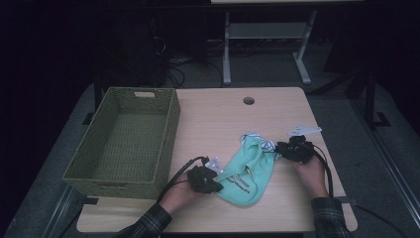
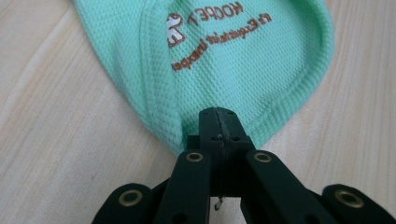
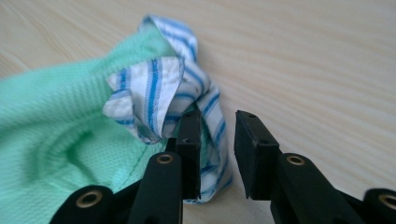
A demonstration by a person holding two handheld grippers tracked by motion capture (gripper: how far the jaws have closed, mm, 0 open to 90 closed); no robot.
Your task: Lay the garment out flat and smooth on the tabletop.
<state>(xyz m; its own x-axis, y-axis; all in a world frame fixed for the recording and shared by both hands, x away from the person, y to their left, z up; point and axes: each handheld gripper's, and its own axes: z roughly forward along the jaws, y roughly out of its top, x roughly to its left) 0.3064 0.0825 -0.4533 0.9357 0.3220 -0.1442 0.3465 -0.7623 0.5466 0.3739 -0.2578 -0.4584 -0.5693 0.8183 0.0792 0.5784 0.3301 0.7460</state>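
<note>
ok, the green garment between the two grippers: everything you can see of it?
The green garment is mint, of a waffle-like knit with a stitched hem and brown printed lettering. A blue-and-white striped trim sits bunched at one end. It lies crumpled flat on the wooden table, right of the basket. The left gripper is shut on its hem; the right gripper's jaws stand apart around the striped end.

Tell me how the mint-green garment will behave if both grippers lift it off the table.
The mint-green garment is thin knit lying in soft folds, so it will probably sag between the left gripper and right gripper. It looks light. The striped trim is crumpled and loose, so it may slip from open jaws.
</note>
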